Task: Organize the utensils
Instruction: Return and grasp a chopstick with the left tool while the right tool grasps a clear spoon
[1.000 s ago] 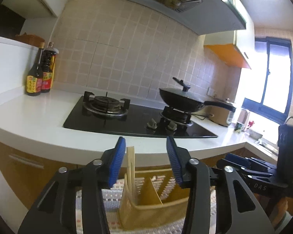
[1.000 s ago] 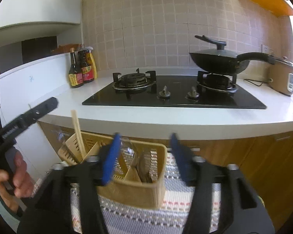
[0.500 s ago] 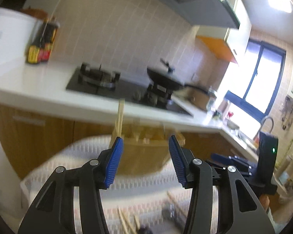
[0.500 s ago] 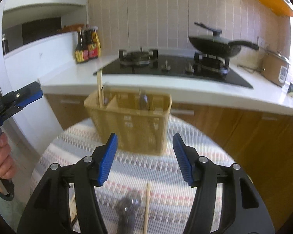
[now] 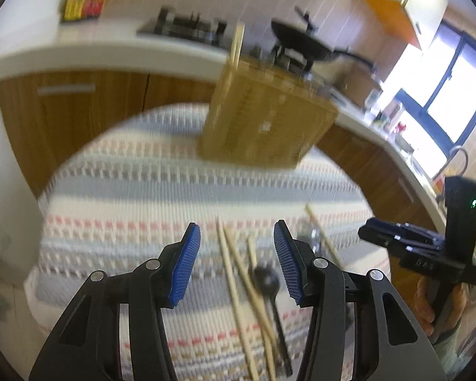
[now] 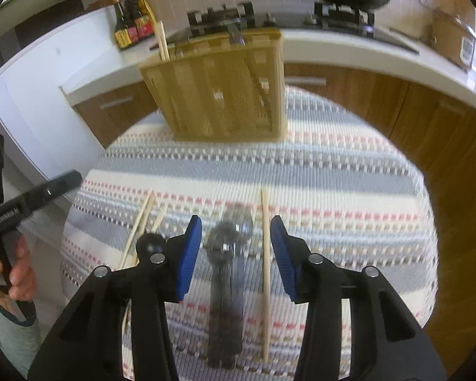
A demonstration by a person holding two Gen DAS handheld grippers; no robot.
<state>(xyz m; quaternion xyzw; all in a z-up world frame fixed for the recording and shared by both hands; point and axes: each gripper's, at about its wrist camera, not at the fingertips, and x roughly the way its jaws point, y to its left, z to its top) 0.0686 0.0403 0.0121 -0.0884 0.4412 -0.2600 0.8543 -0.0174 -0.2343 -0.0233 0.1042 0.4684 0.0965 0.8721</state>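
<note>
**Lying loose: utensils on the striped mat**

Scattered on the striped mat (image 6: 333, 165) are a metal spoon (image 6: 228, 254), a single chopstick (image 6: 264, 254) just beside it, more chopsticks (image 5: 238, 273) and a black spoon (image 5: 266, 281). Behind them a bamboo utensil holder (image 6: 225, 85) is seen standing, with a chopstick pair (image 6: 162, 41) upright in one corner. The right gripper (image 6: 236, 257) is held open over the metal spoon, nothing grasped. The left gripper (image 5: 234, 263) is likewise spread and empty above the chopsticks.

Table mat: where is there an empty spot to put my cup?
Free: the striped mat between the utensil basket and the loose utensils. Crowded: near the tongs, where chopsticks and spoons lie.
</note>
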